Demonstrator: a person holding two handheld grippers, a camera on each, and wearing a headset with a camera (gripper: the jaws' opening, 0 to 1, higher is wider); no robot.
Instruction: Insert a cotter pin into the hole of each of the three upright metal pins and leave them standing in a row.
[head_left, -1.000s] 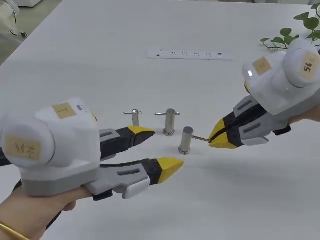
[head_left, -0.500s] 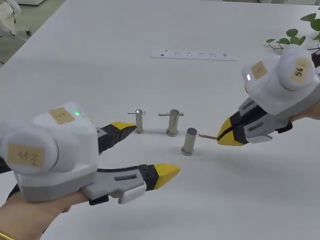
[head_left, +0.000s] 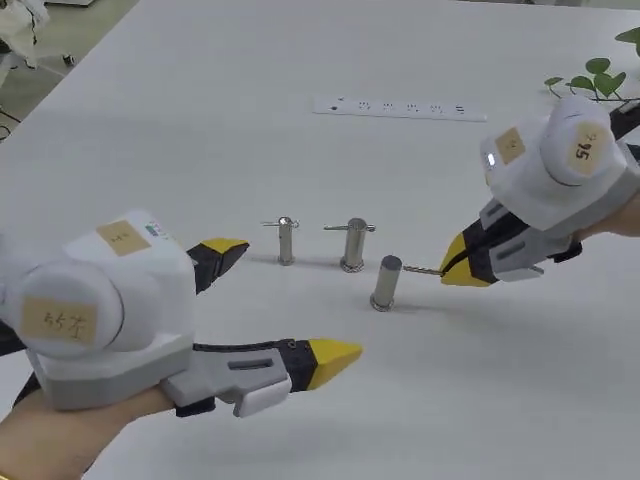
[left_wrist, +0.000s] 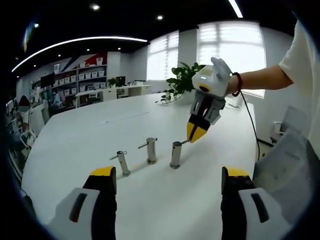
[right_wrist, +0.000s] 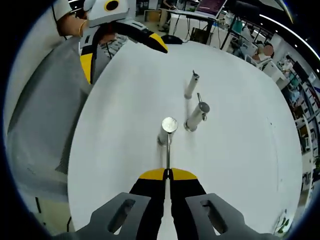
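Right hand-held gripper (head_left: 455, 270) clamped on cotter (head_left: 425, 269), tip at near pin (head_left: 386, 283), from its 3 o'clock. Middle pin (head_left: 354, 243) and end pin (head_left: 286, 240) upright at 10 o'clock, cotters in. Left hand-held gripper (head_left: 290, 298) at 7 o'clock, jaws wide apart.

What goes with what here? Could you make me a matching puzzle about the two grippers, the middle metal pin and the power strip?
Things:
1. left gripper
2. right gripper
3. middle metal pin
4. power strip

States:
A. lies flat towards the far side of the table
B. open, holding nothing
C. shut on a cotter pin
D. carries a fitted cotter pin through its top

Pairs: 1-B, 2-C, 3-D, 4-A
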